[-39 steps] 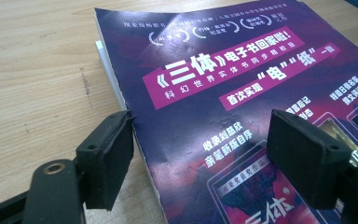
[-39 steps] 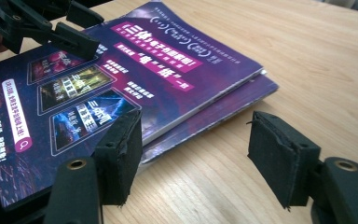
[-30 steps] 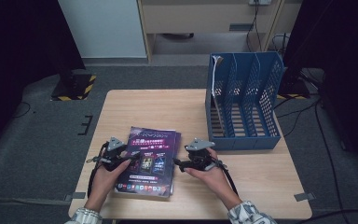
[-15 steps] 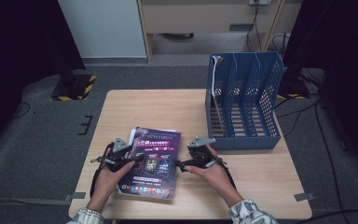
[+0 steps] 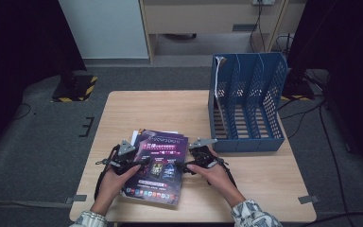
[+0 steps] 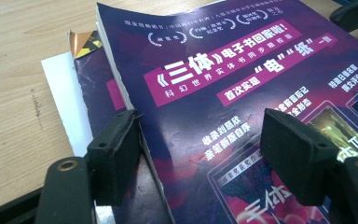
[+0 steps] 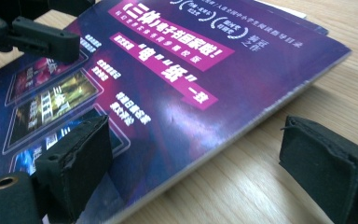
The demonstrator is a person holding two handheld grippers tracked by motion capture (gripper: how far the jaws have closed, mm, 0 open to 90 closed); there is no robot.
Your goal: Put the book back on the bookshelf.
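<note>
Between two hand-held grippers, a purple magazine point(image 5: 159, 163) lies atop a stack on the bench point(image 5: 170, 109): left hand-held gripper point(image 5: 142, 163) and right hand-held gripper point(image 5: 182, 168), its jaws just opening, straddle opposite edges unclenched, seemingly poised to lift it.

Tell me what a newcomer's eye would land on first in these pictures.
First comes the purple magazine with bright pink banners, lying on a small stack at the near edge of the wooden table. The left gripper and right gripper straddle its two side edges, jaws open. Next is the blue file rack, standing at the table's far right.
</note>
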